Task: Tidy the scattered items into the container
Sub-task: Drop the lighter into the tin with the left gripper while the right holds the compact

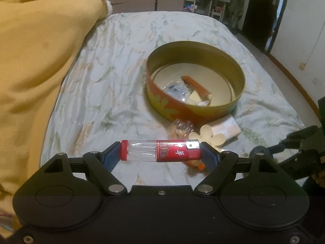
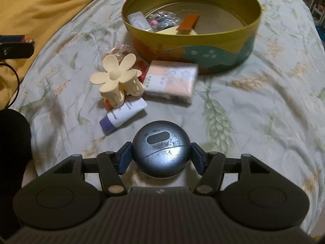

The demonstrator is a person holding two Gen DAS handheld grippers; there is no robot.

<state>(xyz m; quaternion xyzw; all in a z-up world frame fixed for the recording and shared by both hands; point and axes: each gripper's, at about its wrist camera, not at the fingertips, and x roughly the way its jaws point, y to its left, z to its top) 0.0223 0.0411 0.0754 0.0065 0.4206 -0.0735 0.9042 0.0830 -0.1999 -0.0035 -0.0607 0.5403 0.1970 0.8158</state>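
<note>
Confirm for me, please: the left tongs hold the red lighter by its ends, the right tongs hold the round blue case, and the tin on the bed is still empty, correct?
Not quite: the tin is not empty. The right wrist view shows several things already inside it, among them an orange strip. The rest stands: the left tongs hold the lighter by its ends, and the right tongs hold the blue case.

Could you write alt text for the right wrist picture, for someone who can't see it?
Two fingers grip a round grey case above a bedsheet. Beyond lie a flower hair clip, a small tube, a tissue pack and a partly filled round tin.
</note>
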